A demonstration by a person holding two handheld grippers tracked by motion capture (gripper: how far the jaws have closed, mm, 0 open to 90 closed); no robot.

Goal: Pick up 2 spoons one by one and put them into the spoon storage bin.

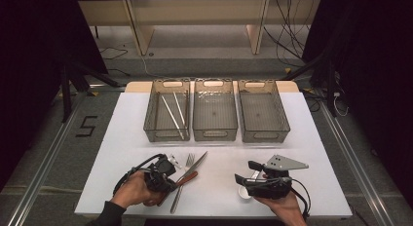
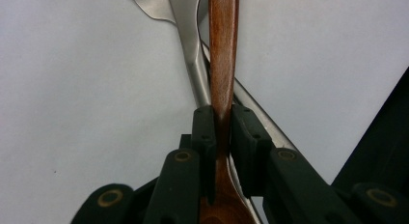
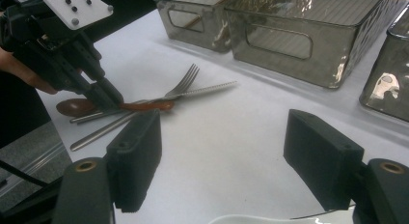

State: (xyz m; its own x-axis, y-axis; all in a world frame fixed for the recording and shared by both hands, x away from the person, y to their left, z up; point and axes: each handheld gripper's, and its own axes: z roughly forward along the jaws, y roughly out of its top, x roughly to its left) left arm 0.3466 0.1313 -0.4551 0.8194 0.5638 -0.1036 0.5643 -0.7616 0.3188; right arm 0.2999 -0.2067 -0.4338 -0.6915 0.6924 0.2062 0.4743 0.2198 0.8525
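Left claw (image 2: 222, 125) pinching the wooden spoon's (image 2: 223, 50) handle, squarely between its pads.

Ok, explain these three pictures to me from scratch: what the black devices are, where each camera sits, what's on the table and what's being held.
A person sits at a white table and holds a hand-operated two-jaw gripper in each hand; there is no robot arm. The high view looks down from above the person's side. The other two pictures come from cameras riding on the grippers, looking along their black jaws.

At the far side stand three grey see-through bins; the left one holds two thin pale sticks. Near the person lie a fork, a serrated knife and a wooden spoon, partly crossing each other.

The left gripper has its jaws closed on the wooden spoon's handle. The right gripper is open and holds nothing; a white object lies just beneath it.
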